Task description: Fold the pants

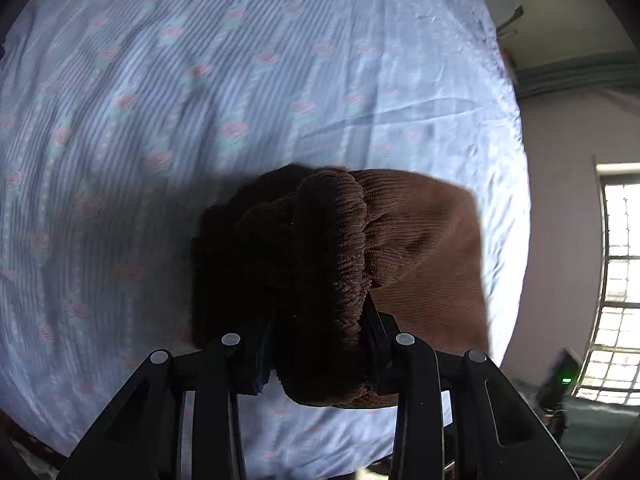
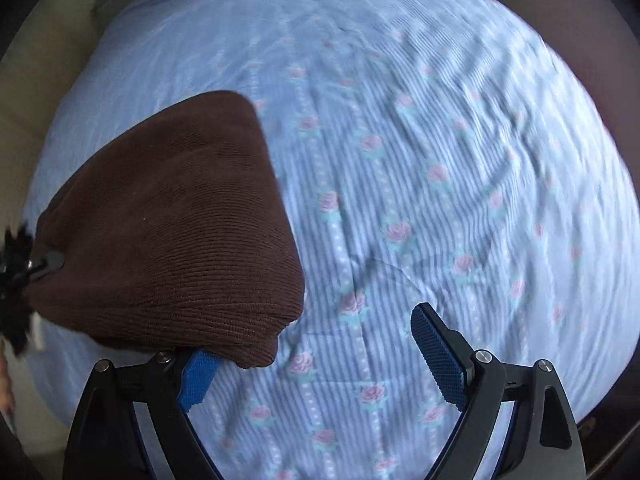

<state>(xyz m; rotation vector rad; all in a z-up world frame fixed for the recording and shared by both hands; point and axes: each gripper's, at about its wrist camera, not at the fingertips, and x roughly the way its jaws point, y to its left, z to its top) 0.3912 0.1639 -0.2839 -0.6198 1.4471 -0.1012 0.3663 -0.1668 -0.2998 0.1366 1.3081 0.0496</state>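
Observation:
The brown corduroy pants (image 1: 424, 248) lie folded on a blue striped bedsheet with pink roses (image 1: 200, 80). My left gripper (image 1: 320, 320) is shut on the bunched elastic waistband (image 1: 332, 264) and holds it just above the sheet. In the right wrist view the folded pants (image 2: 168, 232) lie at the left on the sheet (image 2: 440, 140). My right gripper (image 2: 316, 340) is open and empty; its left pad (image 2: 198, 376) sits at the pants' near corner, partly under the cloth, and its right pad (image 2: 438, 356) is over bare sheet. The left gripper (image 2: 44, 264) shows small at the pants' far left end.
The bed's right edge (image 1: 516, 152) drops off toward a lilac wall and a barred window (image 1: 620, 288). A dark device with a green light (image 1: 564, 380) sits below the window. A pale wall or headboard (image 2: 36, 92) borders the bed at the left.

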